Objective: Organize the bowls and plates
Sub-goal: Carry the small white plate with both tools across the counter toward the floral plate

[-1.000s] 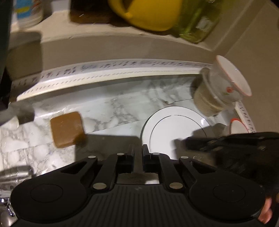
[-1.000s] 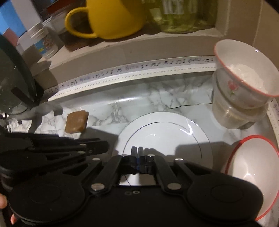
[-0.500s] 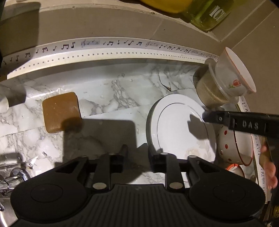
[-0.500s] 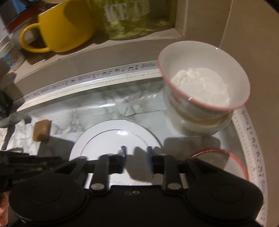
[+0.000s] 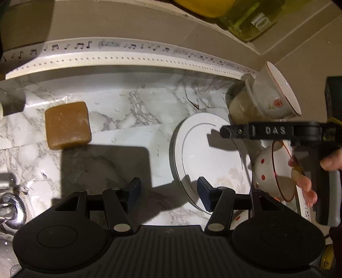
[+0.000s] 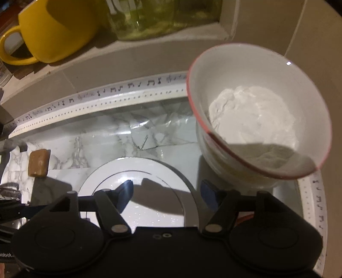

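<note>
A white plate (image 5: 205,158) lies flat on the marble counter; it also shows in the right wrist view (image 6: 136,181). My left gripper (image 5: 168,190) is open and empty above the plate's left edge. My right gripper (image 6: 167,192) is open and empty, over the plate and just short of a red-rimmed bowl (image 6: 256,111) holding white powder, stacked on a clear container. That bowl (image 5: 275,96) stands at the far right in the left wrist view. A red-dotted bowl (image 5: 275,171) sits right of the plate, under the right gripper's body (image 5: 267,130).
A brown soap bar (image 5: 67,125) lies on the counter (image 5: 132,119) at left. A music-note trim strip (image 5: 128,55) runs along the back wall. A yellow mug (image 6: 55,30) and a glass jar (image 6: 162,17) stand on the ledge above. A tap (image 5: 8,207) is at lower left.
Both grippers went from shut to wide open. The right gripper moved right and closer to the powder bowl. The left gripper dropped nearer the plate's left edge.
</note>
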`<state>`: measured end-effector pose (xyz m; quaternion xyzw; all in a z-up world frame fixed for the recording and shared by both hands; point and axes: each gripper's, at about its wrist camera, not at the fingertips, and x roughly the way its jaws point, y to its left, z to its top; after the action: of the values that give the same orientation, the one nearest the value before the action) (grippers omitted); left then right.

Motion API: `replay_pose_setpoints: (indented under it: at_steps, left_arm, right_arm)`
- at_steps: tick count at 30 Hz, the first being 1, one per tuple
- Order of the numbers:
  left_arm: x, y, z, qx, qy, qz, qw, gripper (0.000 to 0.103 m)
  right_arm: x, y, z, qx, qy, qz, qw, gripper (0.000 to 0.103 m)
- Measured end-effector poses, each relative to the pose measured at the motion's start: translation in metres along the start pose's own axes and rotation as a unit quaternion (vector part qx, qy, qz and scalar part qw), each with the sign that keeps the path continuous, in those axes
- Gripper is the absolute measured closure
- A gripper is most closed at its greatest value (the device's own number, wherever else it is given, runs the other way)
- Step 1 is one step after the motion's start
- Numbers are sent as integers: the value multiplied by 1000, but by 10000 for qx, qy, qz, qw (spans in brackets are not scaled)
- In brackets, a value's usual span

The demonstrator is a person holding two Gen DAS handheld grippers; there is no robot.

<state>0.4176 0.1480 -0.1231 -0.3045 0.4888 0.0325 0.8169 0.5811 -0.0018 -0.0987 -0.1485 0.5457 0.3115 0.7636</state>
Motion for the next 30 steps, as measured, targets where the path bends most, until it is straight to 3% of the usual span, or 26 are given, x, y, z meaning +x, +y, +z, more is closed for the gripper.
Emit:
replay_pose_setpoints:
  at_steps: [10,12,19,24,26,30]
  left_arm:
    - [-8,-3,-15,137,27,-129,9998,46]
    - [-11,0,-19,143,15,-117,9998,46]
    - [-20,14,-36,56,60,-65,9999,46]
    - [-20,13,-41,82,57,-181,9998,48]
    - [-20,12,-41,57,32,-310,9995,58]
    - [-18,12,-41,-125,-11,-241,9996,61]
  right_arm:
    - [6,11,-5,-122,273,393,9988,33]
    - [8,17,-6,-93,363,499,9980,39]
    - [11,34,-24,-315,458,696,9960,46]
    - [6,25,-27,-287,536,782,9951,62]
    - [5,25,-30,-351,562,789,9947,66]
    - [5,24,-33,-391,551,793,9946,72]
